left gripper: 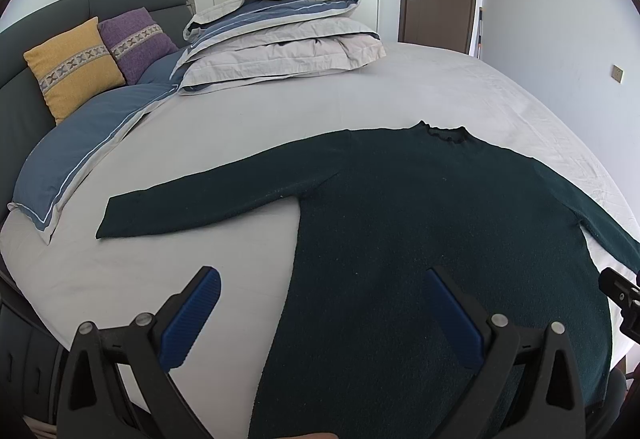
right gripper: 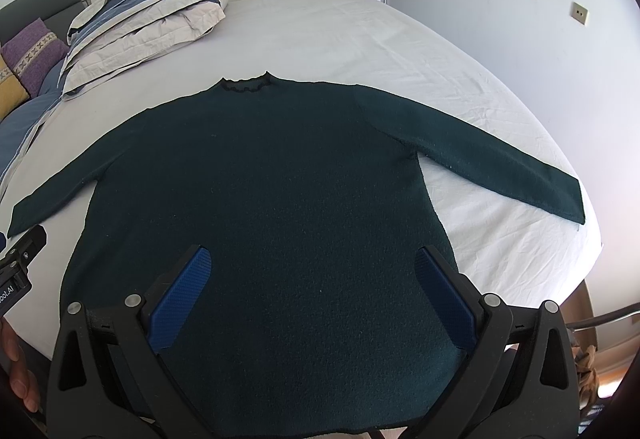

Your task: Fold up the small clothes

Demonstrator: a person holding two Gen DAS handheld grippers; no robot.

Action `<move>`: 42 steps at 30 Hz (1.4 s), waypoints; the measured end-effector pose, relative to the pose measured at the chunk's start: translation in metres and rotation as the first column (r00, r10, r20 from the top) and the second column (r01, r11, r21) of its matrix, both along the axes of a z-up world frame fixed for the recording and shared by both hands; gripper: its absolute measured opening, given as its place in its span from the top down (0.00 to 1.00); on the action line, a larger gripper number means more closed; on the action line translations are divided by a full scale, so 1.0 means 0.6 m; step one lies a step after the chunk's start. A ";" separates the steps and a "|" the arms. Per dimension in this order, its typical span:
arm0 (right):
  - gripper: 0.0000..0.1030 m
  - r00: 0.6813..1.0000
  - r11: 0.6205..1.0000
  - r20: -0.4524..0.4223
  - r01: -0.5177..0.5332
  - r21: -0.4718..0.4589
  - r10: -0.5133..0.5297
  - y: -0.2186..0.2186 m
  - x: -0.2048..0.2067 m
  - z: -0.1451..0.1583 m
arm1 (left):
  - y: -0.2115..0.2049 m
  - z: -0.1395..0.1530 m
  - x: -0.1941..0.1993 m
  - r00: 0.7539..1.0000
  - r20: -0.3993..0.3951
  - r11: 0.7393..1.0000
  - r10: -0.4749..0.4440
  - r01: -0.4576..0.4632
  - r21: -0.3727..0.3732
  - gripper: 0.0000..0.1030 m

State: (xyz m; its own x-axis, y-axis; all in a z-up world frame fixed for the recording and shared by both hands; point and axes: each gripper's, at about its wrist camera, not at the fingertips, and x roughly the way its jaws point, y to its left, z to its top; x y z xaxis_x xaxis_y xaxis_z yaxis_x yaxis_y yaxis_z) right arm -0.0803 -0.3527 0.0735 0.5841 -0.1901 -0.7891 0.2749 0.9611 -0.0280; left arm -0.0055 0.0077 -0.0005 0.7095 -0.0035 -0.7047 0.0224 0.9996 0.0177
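A dark green long-sleeved sweater (left gripper: pixel 420 223) (right gripper: pixel 272 175) lies flat on the white bed sheet (left gripper: pixel 248 143) (right gripper: pixel 360 39), neck away from me, both sleeves spread out to the sides. My left gripper (left gripper: pixel 324 279) hovers open over the sweater's lower left edge, one blue pad over the sheet, the other over the knit. My right gripper (right gripper: pixel 314 259) hangs open above the sweater's lower body, nothing between its blue pads. The hem lies under the gripper bodies, partly hidden. Each gripper shows at the edge of the other's view.
A folded duvet (left gripper: pixel 280 35) (right gripper: pixel 148 15) sits at the far left of the bed. Yellow (left gripper: pixel 74 67) and purple (left gripper: pixel 136 43) cushions lean on the grey headboard. A blue pillow (left gripper: pixel 84 147) lies at left. The bed's right edge (right gripper: pixel 576 199) runs near a white wall.
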 end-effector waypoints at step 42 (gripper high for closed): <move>0.00 1.000 1.000 -0.009 0.008 0.019 -0.008 -0.007 -0.004 -0.022 | -0.007 -0.016 0.002 1.000 -0.024 1.000 -0.010 0.009 -0.026 0.00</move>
State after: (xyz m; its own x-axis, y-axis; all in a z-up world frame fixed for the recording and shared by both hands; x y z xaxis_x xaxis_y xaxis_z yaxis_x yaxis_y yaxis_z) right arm -0.0828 -0.3571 0.0601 0.5760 -0.1797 -0.7974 0.2823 0.9593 -0.0123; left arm -0.0041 0.0034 -0.0100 0.6922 -0.0285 -0.7212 0.0318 0.9995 -0.0089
